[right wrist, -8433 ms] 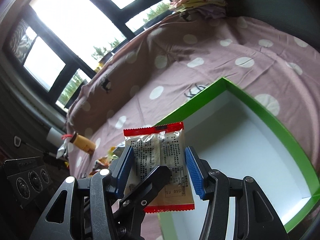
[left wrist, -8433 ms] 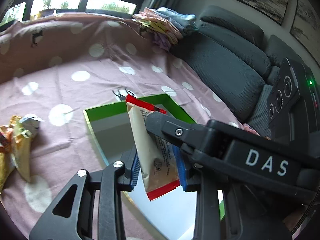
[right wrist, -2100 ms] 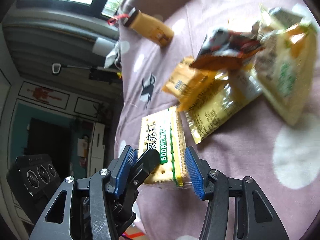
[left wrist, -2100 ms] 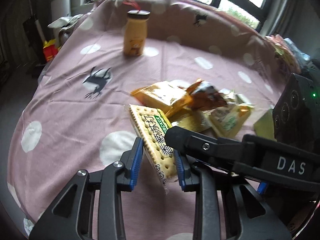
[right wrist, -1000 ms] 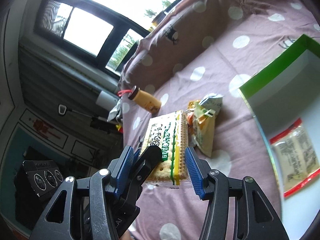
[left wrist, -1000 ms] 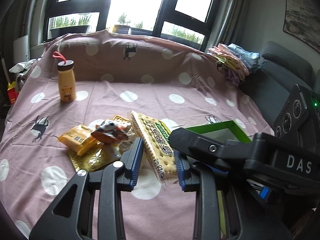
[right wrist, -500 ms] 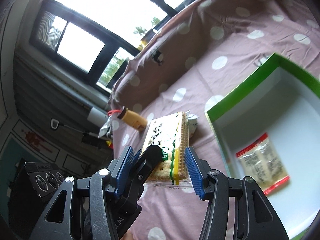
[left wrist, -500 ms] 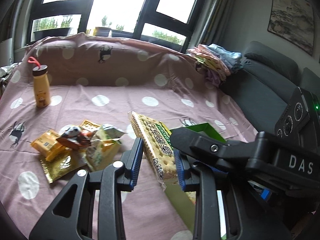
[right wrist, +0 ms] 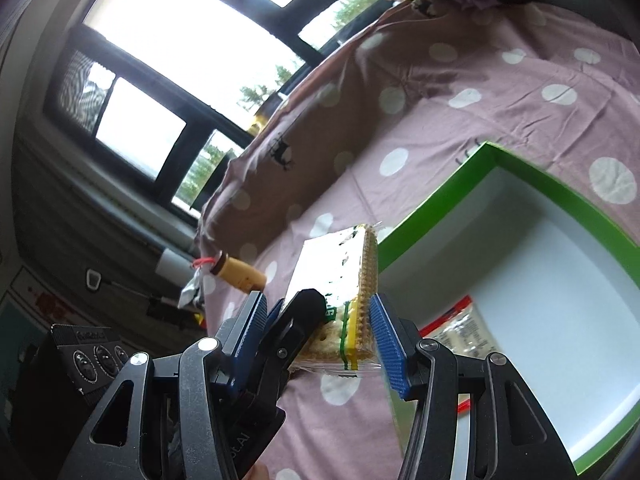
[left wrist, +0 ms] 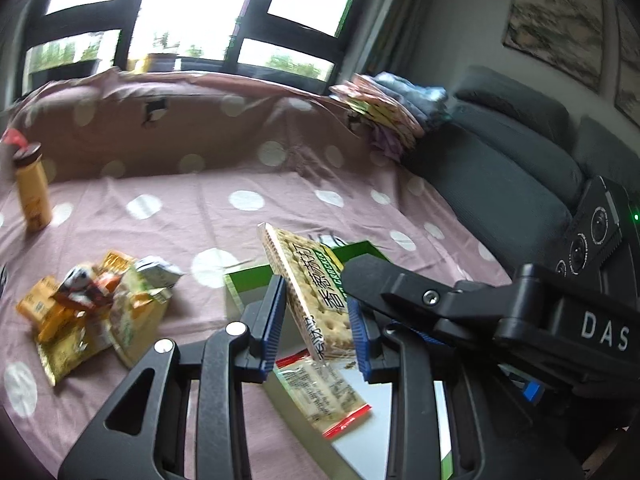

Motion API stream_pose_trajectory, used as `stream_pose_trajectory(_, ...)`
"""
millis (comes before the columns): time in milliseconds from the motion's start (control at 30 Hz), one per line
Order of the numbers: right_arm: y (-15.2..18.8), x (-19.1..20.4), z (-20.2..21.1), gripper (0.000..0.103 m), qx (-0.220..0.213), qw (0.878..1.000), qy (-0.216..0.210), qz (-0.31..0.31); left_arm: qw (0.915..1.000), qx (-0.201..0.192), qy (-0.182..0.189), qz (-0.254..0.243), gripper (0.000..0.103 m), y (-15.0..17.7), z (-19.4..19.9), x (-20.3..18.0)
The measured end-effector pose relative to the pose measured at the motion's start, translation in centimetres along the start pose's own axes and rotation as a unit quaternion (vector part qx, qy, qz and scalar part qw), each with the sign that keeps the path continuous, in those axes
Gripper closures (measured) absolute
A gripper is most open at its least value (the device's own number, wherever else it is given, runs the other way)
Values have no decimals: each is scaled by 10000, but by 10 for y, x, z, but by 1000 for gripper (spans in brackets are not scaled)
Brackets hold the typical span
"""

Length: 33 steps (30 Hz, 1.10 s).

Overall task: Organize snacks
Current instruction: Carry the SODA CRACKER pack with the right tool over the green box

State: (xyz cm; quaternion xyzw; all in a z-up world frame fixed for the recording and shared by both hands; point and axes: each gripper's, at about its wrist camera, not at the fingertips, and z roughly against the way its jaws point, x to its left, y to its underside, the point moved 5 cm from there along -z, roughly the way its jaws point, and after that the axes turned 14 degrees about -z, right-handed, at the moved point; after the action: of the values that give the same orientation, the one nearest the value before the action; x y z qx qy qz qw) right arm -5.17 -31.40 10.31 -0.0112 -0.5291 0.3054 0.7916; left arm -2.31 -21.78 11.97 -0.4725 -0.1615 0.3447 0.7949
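Gripping the cracker pack [left wrist: 316,292] together, both grippers, left [left wrist: 316,320] and right [right wrist: 316,332], part-closed, hold it on edge above the green box's [right wrist: 436,200] near-left corner.

A home living room — grey sofa [left wrist: 512,176], framed paintings [left wrist: 554,26] on the wall, big dark-framed windows [left wrist: 192,4], folded laundry [left wrist: 392,100] — with a polka-dot cloth [left wrist: 240,200] spread out.
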Motion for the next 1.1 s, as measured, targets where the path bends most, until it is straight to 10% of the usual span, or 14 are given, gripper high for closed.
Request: stream_pose_trajectory(1100,-30,-50,22,47,-529,9928,965,-483,9914,617,1134,213,73,9,-62,-43)
